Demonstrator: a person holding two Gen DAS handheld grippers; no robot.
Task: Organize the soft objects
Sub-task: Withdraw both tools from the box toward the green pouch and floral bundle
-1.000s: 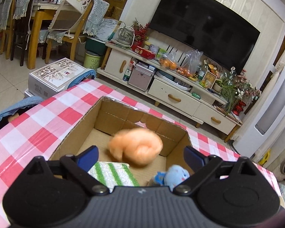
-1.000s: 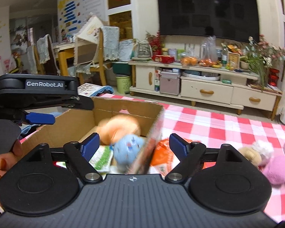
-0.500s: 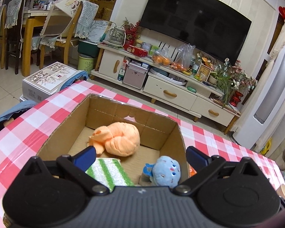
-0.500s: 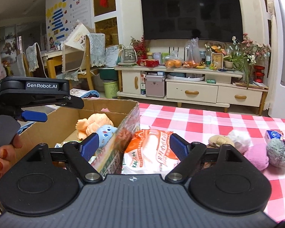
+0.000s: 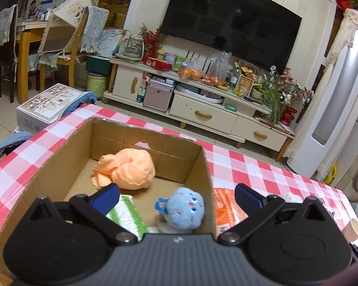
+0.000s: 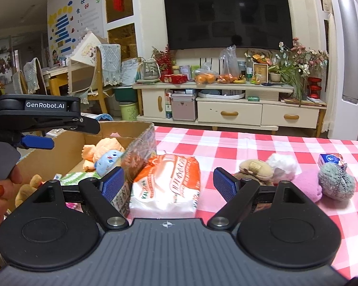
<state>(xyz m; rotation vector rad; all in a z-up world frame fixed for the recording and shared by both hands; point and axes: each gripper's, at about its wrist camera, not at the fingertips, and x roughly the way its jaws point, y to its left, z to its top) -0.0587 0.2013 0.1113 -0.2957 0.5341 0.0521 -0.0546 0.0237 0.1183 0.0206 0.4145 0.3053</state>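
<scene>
A cardboard box [image 5: 202, 162] on the checked table holds an orange cloth bundle [image 5: 128, 169], a blue plush toy [image 5: 185, 211] and a green striped cloth [image 5: 127, 214]. My left gripper [image 5: 176, 194] is open and empty above the box's near side. My right gripper [image 6: 169, 182] is open and empty, just behind an orange and white tissue pack [image 6: 169, 183] that lies beside the box [image 6: 140, 143]. To the right lie a tan plush [image 6: 255, 168], a white fluffy ball [image 6: 282, 164], a pink soft item [image 6: 306, 186] and a grey knitted toy [image 6: 335, 183].
The left gripper [image 6: 38, 116] and the hand holding it show at the left of the right wrist view. A small blue and white carton [image 6: 329, 159] sits at the far right. A paper cup [image 5: 352, 230] stands near the table's right edge. A TV cabinet stands beyond the table.
The orange cloth bundle dropped from the air into the box and now rests there. The right gripper swung right, from the box to the tissue pack. The left gripper drew back slightly.
</scene>
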